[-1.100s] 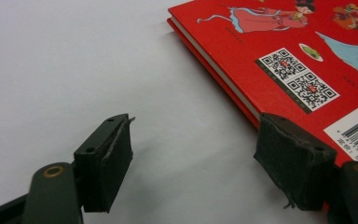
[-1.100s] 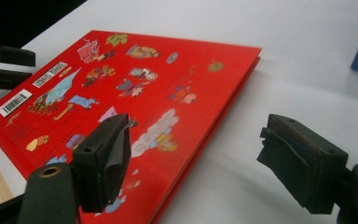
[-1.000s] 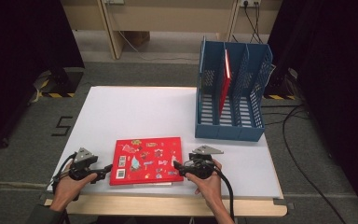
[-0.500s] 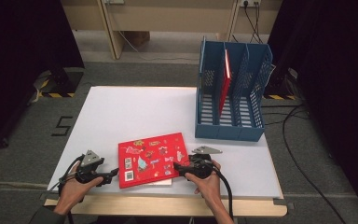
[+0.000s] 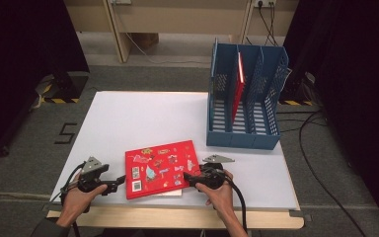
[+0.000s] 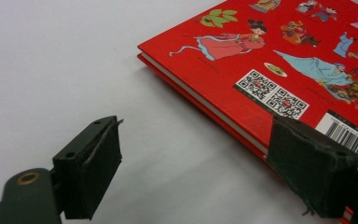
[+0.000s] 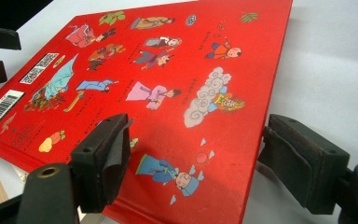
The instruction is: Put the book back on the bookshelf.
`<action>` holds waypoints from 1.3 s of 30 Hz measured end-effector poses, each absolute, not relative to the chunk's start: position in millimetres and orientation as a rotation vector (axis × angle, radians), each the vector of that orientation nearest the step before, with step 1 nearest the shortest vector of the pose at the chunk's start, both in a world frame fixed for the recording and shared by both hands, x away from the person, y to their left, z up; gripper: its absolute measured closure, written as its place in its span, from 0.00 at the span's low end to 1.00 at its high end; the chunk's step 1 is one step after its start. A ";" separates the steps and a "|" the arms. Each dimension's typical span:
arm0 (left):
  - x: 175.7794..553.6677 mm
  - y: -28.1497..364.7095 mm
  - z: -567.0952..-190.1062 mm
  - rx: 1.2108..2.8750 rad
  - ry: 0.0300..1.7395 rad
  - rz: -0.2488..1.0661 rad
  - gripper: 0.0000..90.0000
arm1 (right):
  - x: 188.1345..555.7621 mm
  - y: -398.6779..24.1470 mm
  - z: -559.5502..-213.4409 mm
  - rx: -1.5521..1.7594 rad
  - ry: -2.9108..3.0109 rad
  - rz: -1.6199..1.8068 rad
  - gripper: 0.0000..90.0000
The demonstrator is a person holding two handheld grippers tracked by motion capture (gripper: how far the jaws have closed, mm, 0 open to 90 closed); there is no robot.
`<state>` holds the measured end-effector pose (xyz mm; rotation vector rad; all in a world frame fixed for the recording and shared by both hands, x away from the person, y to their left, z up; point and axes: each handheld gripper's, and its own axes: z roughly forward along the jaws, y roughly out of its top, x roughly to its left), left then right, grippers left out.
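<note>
Red book flat on table | left gripper jaws just opened beside it | right gripper jaws spread, straddling its edge

- A white table with a pale wooden front edge.
- A blue file rack at the table's far right, with upright dividers (latticed sides).
- A thin red item, perhaps another book, upright in a rack compartment.
- Black cables on the grey floor at right.
</note>
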<state>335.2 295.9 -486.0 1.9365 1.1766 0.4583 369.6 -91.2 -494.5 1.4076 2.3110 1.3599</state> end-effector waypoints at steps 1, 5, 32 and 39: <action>335.2 295.1 -485.9 1.937 1.174 0.459 0.18 | 369.7 -91.1 -494.7 1.405 2.313 1.360 0.26; 336.4 293.4 -486.0 1.940 1.179 0.462 0.18 | 370.4 -90.3 -496.1 1.415 2.315 1.368 0.25; 337.1 288.1 -485.7 1.946 1.192 0.433 0.20 | 369.5 -89.7 -497.0 1.478 2.303 1.396 0.22; 337.0 288.7 -486.7 1.940 1.203 0.420 0.22 | 368.8 -91.1 -496.4 1.502 2.289 1.422 0.23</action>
